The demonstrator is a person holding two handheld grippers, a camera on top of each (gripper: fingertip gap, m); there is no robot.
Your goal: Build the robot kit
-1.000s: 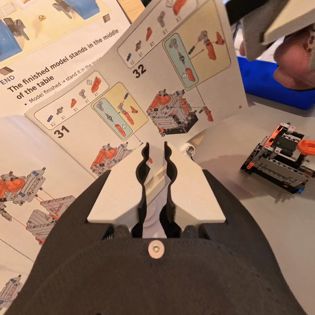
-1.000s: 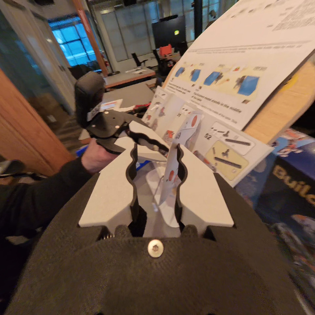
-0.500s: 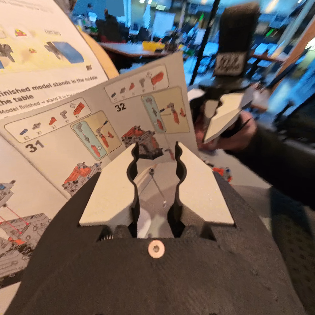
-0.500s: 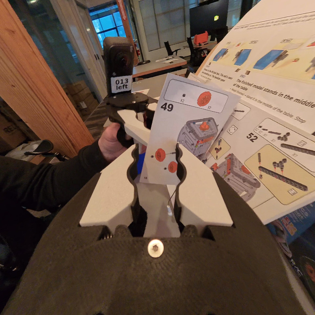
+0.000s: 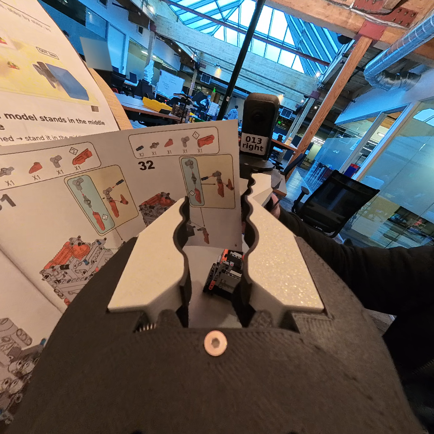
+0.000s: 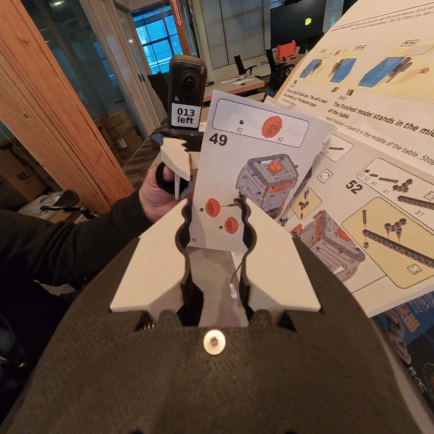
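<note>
The left gripper [image 5: 215,202] is hanging with its white fingers spread wide and holding nothing, pointing at an upright page of a white paper instruction booklet [image 5: 117,187], with a small grey, black and orange brick model [image 5: 226,272] sitting on the pale tabletop [image 5: 199,303] seen between them. The right gripper [image 6: 216,202] is likewise gaping wide and empty, facing the other side of that raised page from just beside it. A large white printed poster on a wooden board [image 6: 380,77] is leaning behind the booklet.

booklet [image 5: 117,199]: matt paper | tongs [image 5: 215,204]: grainy white plastic | beam [image 6: 58,117]: rough wood
</note>
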